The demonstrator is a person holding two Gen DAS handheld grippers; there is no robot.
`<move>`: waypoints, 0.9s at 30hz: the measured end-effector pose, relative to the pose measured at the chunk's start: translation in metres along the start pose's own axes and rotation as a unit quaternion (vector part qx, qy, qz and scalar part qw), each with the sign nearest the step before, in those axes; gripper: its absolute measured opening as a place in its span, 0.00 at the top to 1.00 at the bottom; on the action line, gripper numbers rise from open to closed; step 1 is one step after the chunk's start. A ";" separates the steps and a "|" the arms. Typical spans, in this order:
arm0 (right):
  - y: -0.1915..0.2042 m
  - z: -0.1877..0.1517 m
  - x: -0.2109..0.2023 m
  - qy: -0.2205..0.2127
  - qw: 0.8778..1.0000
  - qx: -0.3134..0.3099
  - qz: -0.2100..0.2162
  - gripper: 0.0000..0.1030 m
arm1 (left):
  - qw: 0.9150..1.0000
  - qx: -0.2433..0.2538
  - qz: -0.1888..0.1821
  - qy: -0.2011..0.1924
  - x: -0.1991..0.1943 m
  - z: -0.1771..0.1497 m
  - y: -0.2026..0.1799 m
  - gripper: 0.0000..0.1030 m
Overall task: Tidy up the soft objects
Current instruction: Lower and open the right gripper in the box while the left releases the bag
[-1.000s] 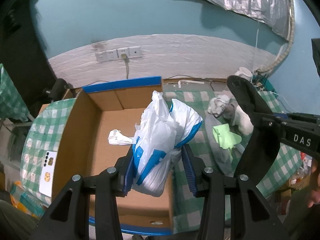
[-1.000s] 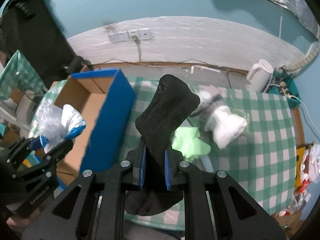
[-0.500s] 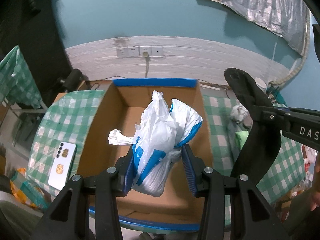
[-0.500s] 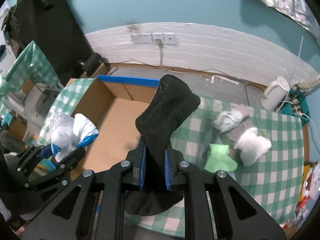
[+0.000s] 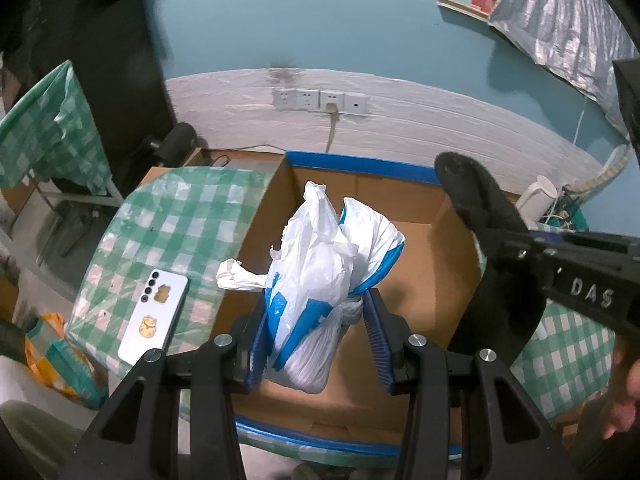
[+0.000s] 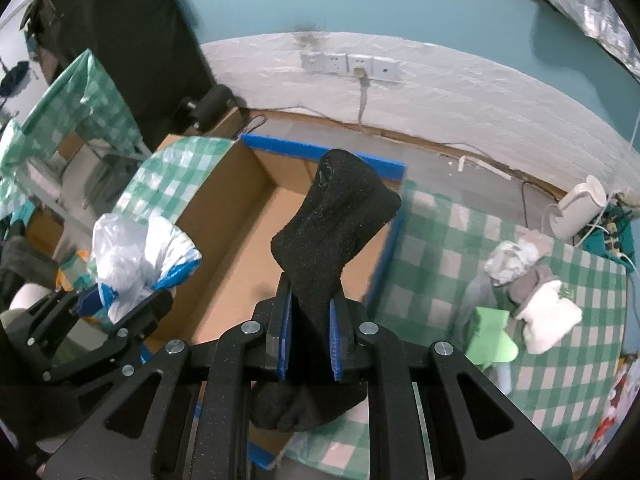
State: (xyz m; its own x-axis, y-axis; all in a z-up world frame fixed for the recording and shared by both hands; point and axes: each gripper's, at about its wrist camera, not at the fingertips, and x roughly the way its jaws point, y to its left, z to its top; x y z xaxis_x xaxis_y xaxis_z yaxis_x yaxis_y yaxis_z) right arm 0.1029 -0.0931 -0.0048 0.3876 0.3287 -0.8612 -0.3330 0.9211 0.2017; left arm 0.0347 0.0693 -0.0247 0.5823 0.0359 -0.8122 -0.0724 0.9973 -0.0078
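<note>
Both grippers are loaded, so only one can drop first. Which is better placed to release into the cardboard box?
Left, probably. The left gripper holds the white-and-blue plastic bag over the open cardboard box; the right gripper holds the black sock nearer the box's right wall.

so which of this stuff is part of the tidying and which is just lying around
Job:
plastic bag in left gripper
black sock in right gripper
cardboard box
white sock, green cloth on the table

Lying about:
phone
kettle
wall sockets

left gripper (image 5: pixel 318 338) squeezing a white-and-blue plastic bag (image 5: pixel 320 280) over the open cardboard box (image 5: pixel 424 280), black sock (image 5: pixel 480 216) dangling right, phone (image 5: pixel 154 316) on the bench (image 5: pixel 168 220)
</note>
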 end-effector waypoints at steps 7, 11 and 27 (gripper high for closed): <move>0.013 -0.002 0.022 0.023 1.000 -0.009 0.008 0.87 | 1.000 -0.015 0.013 0.011 0.008 -0.002 0.015 0.57; 0.015 -0.003 0.032 0.036 0.999 -0.008 0.018 0.86 | 0.999 -0.018 0.021 0.019 0.014 -0.003 0.018 0.56; 0.011 -0.008 0.031 0.029 1.000 -0.001 0.004 0.44 | 0.998 -0.023 0.039 0.039 0.023 -0.007 0.014 0.42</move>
State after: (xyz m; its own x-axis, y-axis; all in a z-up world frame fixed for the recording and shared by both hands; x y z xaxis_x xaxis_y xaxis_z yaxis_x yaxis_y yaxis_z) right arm 0.1042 -0.0743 -0.0329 0.3347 0.3237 -0.8850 -0.3372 0.9181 0.2083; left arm 0.0416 0.0838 -0.0475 0.5082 0.1062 -0.8547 -0.1524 0.9878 0.0322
